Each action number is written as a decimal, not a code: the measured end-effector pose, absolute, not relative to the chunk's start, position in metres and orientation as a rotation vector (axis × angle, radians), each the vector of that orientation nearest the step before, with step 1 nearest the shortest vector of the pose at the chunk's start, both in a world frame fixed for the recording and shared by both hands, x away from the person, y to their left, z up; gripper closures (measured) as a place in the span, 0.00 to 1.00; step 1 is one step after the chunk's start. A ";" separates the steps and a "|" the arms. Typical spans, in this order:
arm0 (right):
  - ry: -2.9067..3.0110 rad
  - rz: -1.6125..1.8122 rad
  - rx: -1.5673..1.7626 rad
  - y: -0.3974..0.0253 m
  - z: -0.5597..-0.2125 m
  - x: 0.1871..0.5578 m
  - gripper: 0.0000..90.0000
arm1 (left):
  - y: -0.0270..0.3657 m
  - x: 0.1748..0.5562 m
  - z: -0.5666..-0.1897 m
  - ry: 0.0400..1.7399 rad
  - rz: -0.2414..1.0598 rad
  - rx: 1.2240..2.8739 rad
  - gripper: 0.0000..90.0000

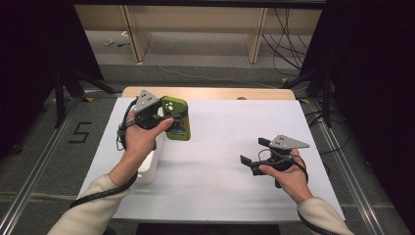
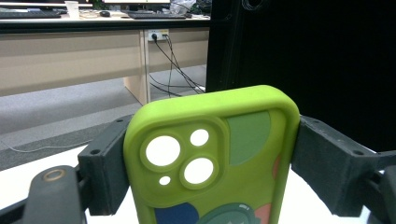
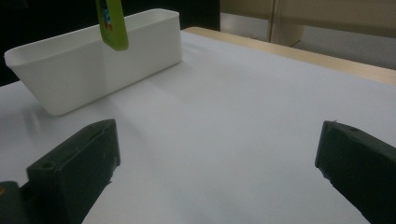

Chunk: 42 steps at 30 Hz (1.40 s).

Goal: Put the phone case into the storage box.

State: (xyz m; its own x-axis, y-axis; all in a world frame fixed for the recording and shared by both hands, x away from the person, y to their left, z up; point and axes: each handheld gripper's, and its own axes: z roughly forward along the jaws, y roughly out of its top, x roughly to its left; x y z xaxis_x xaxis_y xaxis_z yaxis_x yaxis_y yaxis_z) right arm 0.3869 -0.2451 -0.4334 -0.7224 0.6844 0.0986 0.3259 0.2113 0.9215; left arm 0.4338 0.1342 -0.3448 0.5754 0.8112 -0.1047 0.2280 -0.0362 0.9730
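Observation:
A lime-green phone case [image 1: 176, 118] with coloured patches and camera cut-outs is held up above the white table, left of centre. My left gripper [image 1: 166, 117] is shut on it, and in the left gripper view the case [image 2: 210, 163] stands upright with a jaw pressed against each long side. Its lower tip [image 3: 112, 23] hangs over the white bin [image 3: 93, 65] in the right gripper view. My right gripper [image 1: 254, 152] rests low near the right side of the table, open, with nothing between its jaws.
The white rectangular bin [image 1: 149, 169] sits at the left, mostly under the left forearm. The table's wooden far edge [image 1: 210, 93] lies beyond the white sheet. Desk legs and cables stand on the floor behind.

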 end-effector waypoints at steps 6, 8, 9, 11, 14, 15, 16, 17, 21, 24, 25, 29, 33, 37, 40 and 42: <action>2.159 1.518 0.939 -0.248 -0.432 0.385 0.01 | 0.137 0.434 -0.344 0.909 0.593 1.576 0.20; 2.155 1.520 0.939 -0.250 -0.432 0.384 0.01 | 0.138 0.434 -0.344 0.909 0.596 1.575 0.20; 2.152 1.521 0.942 -0.251 -0.432 0.384 0.01 | 0.139 0.434 -0.344 0.909 0.598 1.576 0.20; 2.143 1.521 0.944 -0.253 -0.431 0.383 0.01 | 0.140 0.434 -0.343 0.909 0.602 1.575 0.20; 2.126 1.528 0.953 -0.255 -0.431 0.381 0.01 | 0.141 0.434 -0.343 0.911 0.605 1.576 0.20; 2.123 1.530 0.954 -0.256 -0.431 0.381 0.01 | 0.142 0.434 -0.343 0.909 0.607 1.579 0.20; 2.121 1.527 0.959 -0.257 -0.431 0.381 0.01 | 0.142 0.434 -0.343 0.910 0.606 1.579 0.20; 2.120 1.525 0.959 -0.258 -0.431 0.380 0.01 | 0.142 0.434 -0.344 0.911 0.606 1.578 0.20; 2.108 1.527 0.962 -0.260 -0.431 0.379 0.01 | 0.145 0.435 -0.343 0.917 0.612 1.574 0.20; 2.107 1.523 0.963 -0.261 -0.431 0.378 0.01 | 0.148 0.435 -0.342 0.922 0.620 1.572 0.20; 2.105 1.527 0.962 -0.261 -0.431 0.378 0.01 | 0.149 0.435 -0.341 0.922 0.621 1.571 0.20; 2.102 1.530 0.964 -0.262 -0.431 0.377 0.01 | 0.150 0.435 -0.340 0.925 0.626 1.569 0.20; 2.107 1.532 0.960 -0.261 -0.431 0.376 0.02 | 0.152 0.436 -0.340 0.930 0.630 1.573 0.20; 2.103 1.533 0.955 -0.261 -0.430 0.376 0.02 | 0.154 0.438 -0.341 0.938 0.635 1.573 0.20; 2.098 1.534 0.958 -0.262 -0.430 0.375 0.02 | 0.156 0.438 -0.341 0.943 0.638 1.572 0.20; 2.100 1.533 0.957 -0.262 -0.430 0.374 0.02 | 0.157 0.439 -0.341 0.947 0.639 1.569 0.20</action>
State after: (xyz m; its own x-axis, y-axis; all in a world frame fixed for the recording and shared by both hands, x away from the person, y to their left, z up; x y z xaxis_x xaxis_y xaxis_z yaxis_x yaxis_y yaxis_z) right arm 0.3745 -0.2619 -0.4301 -0.7016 0.7062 0.0947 0.3052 0.1778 0.9355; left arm 0.4386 0.1570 -0.3407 0.5279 0.8443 -0.0923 0.2305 -0.0378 0.9723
